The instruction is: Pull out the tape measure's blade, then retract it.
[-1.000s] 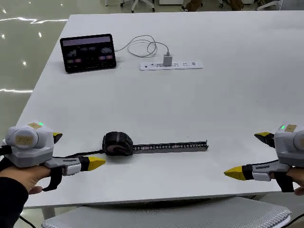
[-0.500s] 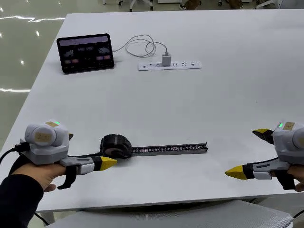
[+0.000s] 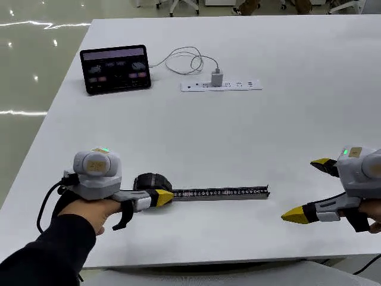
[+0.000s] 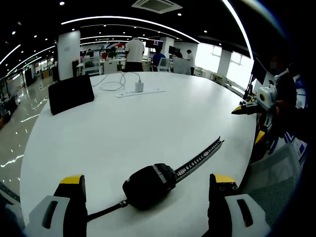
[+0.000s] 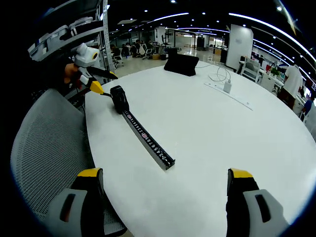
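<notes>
Tape measure: one, a black case lying near the front edge of the white table, its dark numbered blade drawn out flat. The left gripper straddles the case, jaws apart. The right gripper hangs beyond the blade's tip, jaws apart. One tablet and one power strip sit farther back.

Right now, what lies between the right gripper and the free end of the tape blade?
Just bare white table between the right gripper and the blade end; the head view and the right gripper view both show that stretch.
</notes>
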